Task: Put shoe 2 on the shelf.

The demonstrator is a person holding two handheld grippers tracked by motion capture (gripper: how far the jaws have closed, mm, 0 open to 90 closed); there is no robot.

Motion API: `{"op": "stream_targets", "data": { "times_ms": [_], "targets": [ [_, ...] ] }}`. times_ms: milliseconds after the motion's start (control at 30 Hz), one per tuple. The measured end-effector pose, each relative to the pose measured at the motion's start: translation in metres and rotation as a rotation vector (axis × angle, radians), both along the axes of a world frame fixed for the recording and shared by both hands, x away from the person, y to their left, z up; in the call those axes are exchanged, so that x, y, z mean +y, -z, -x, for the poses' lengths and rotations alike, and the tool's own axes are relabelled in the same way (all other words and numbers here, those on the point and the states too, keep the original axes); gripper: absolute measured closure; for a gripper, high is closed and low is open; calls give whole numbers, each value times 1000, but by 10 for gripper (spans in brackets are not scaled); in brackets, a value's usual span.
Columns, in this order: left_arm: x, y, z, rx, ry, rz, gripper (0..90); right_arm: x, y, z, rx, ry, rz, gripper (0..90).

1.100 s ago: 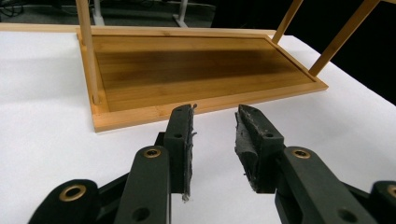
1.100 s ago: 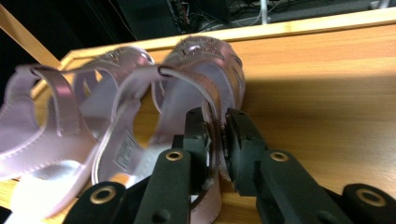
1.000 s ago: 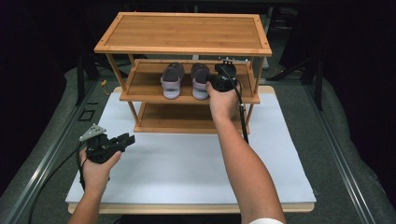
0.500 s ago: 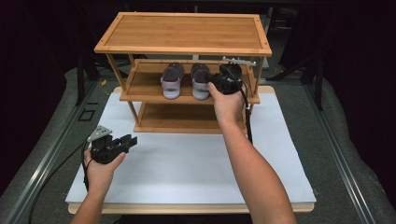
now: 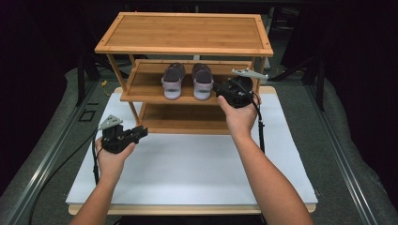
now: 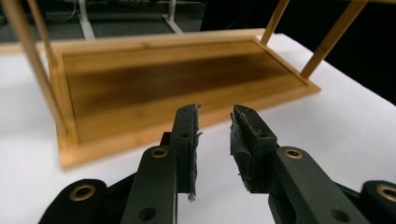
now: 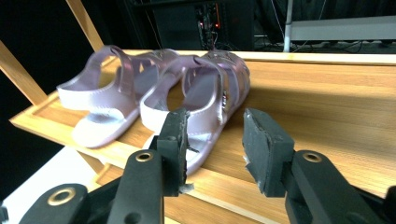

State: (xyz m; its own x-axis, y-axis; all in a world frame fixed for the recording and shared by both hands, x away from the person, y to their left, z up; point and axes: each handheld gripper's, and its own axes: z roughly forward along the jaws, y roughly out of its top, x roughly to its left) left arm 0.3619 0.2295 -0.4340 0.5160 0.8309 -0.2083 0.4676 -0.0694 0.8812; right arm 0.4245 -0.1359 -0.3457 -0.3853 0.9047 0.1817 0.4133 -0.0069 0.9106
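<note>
One wooden rack (image 5: 187, 33) with three shelves stands at the far side of the white desk (image 5: 197, 173). Two hands come in from the near edge, each carrying one gripper.

At the left, the left gripper (image 5: 140, 133) is held just above the desk, in front of the rack's left leg and well apart from the sandals. In the left gripper view its two jaws point at the bottom shelf (image 6: 177, 88), which is bare. The jaws have just been closing, yet a gap is left between the pads (image 6: 191, 140) and nothing lies in it: they are released.

On the middle shelf (image 5: 145, 91) sit two lilac sandals, side by side with their heels toward the person: the left sandal (image 5: 172, 80) and the right sandal (image 5: 202, 80), just beside each other. In the right gripper view their straps nearly touch.

At the right, the right gripper (image 5: 220, 89) is at the front edge of the middle shelf, just beside the right sandal. In the right gripper view its left jaw stands in front of that sandal's heel (image 7: 205, 135), while the right jaw is over bare wood; I cannot tell whether the left pad touches the sole. The jaws have just been closing a little, yet stand apart with nothing clamped between them, so they too are released.
</note>
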Motion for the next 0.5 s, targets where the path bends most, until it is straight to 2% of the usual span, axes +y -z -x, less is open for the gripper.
{"op": "stream_targets", "data": {
  "times_ms": [100, 167, 300, 333, 400, 433, 500],
  "targets": [
    [-7, -20, -14, -42, -26, -25, 730, -1, 3, -6, 2, -42, -10, 696],
    [-11, -34, -25, -62, -35, 3, 734, 0, 7, -11, 0, -35, -6, 720],
    [-16, -51, -46, -94, -64, 19, 758, 3, 13, -21, 22, -32, -15, 750],
    [-17, -54, -51, -99, -72, 12, 779, 4, 14, -23, 21, -14, -6, 770],
    [-19, -57, -56, -104, -83, -6, 799, 5, 17, -27, 25, -19, -2, 794],
    [-21, -61, -65, -108, -94, -28, 824, 5, 18, -29, 27, -10, 3, 818],
    [-22, -65, -74, -104, -112, -53, 852, 5, 20, -33, 33, 5, -4, 851]
  ]
}}
